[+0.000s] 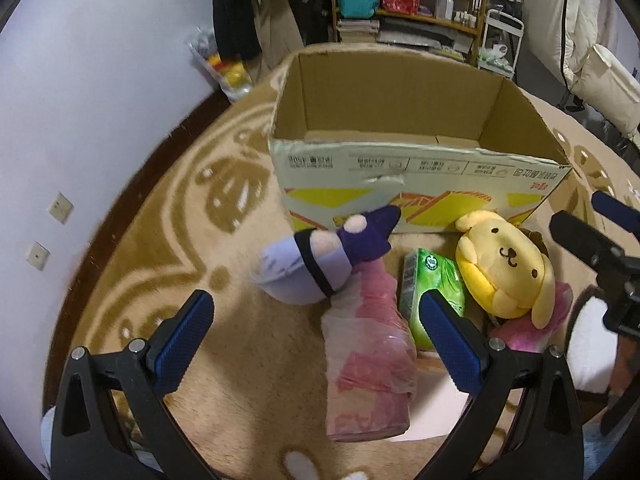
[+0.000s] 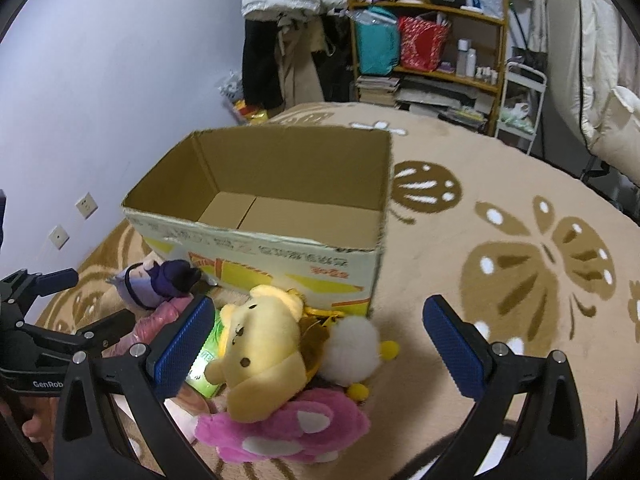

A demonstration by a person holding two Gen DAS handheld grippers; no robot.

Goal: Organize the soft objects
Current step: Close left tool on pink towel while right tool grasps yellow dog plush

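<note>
An open, empty cardboard box (image 1: 420,176) (image 2: 264,256) stands on a beige bed cover. In front of it lie soft things: a purple plush (image 1: 316,264) (image 2: 156,284), a yellow dog plush (image 1: 504,268) (image 2: 260,340), a pink plush (image 2: 288,428) (image 1: 532,332), a white pompom toy (image 2: 352,356), a green tissue pack (image 1: 432,288) (image 2: 208,360) and a pink plastic-wrapped pack (image 1: 372,360). My left gripper (image 1: 316,344) is open above the pink pack, just short of the purple plush. My right gripper (image 2: 320,348) is open over the yellow dog plush and the pompom.
The beige cover with brown butterfly pattern (image 2: 520,264) spreads to the right. A lilac wall (image 1: 100,100) with sockets is on the left. A shelf (image 2: 432,52) with bags, bottles and books, hanging clothes and a white cart (image 2: 520,100) stand behind the bed.
</note>
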